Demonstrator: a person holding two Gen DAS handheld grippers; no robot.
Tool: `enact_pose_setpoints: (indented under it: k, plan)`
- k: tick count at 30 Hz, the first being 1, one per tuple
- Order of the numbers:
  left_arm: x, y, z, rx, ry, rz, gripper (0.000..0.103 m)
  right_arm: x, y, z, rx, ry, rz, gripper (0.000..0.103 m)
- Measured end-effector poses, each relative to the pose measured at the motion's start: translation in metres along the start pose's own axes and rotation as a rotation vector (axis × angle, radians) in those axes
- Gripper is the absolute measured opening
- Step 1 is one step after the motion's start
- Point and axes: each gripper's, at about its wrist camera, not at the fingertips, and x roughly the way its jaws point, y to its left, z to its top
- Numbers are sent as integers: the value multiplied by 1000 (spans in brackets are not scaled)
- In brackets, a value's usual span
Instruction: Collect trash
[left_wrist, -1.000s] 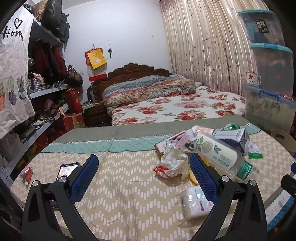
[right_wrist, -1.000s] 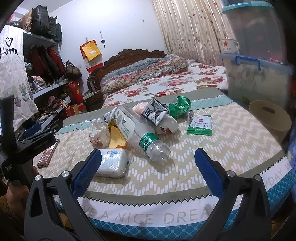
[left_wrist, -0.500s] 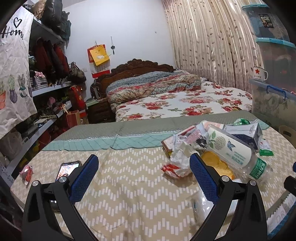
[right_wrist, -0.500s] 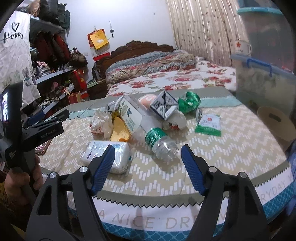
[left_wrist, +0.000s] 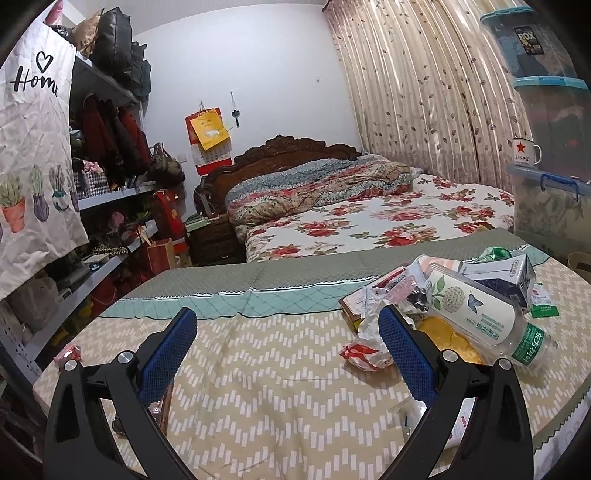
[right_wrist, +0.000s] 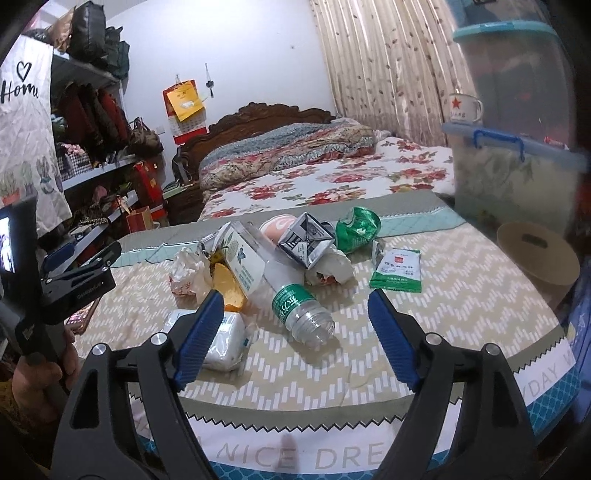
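A pile of trash lies on the round table (right_wrist: 461, 295): a clear plastic bottle (right_wrist: 273, 273) with a green label, a grey carton (right_wrist: 306, 240), a crushed green wrapper (right_wrist: 358, 229), a green sachet (right_wrist: 397, 269), a crumpled white wrapper (right_wrist: 188, 273), a yellow piece (right_wrist: 225, 284) and a white tissue pack (right_wrist: 225, 341). My right gripper (right_wrist: 295, 336) is open above the table's near edge, in front of the bottle's mouth. My left gripper (left_wrist: 286, 350) is open and empty over the table, left of the pile; the white wrapper (left_wrist: 365, 343) lies by its right finger.
A tan bin (right_wrist: 535, 254) stands right of the table, below stacked storage boxes (right_wrist: 517, 155) with a mug (right_wrist: 463, 107) on one. A phone (right_wrist: 79, 314) lies at the table's left edge. A bed (left_wrist: 369, 218) is behind, shelves (left_wrist: 92, 206) at left.
My right gripper has narrowed its jaws somewhat and moved closer to the bottle. My left gripper has drifted left and back, so the pile sits farther right in its view.
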Motion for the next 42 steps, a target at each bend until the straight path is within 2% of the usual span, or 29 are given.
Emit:
enact_pose_setpoints:
  k: [12, 23, 42]
  plan:
    - [-8, -4, 0, 28, -23, 7, 94, 1, -5, -4, 25, 14, -6, 80]
    - [3, 1, -4, 9, 33, -2, 94, 3, -5, -6, 27, 24, -11, 81]
    - [10, 1, -10, 24, 59, 8, 94, 4, -7, -8, 33, 33, -13, 81]
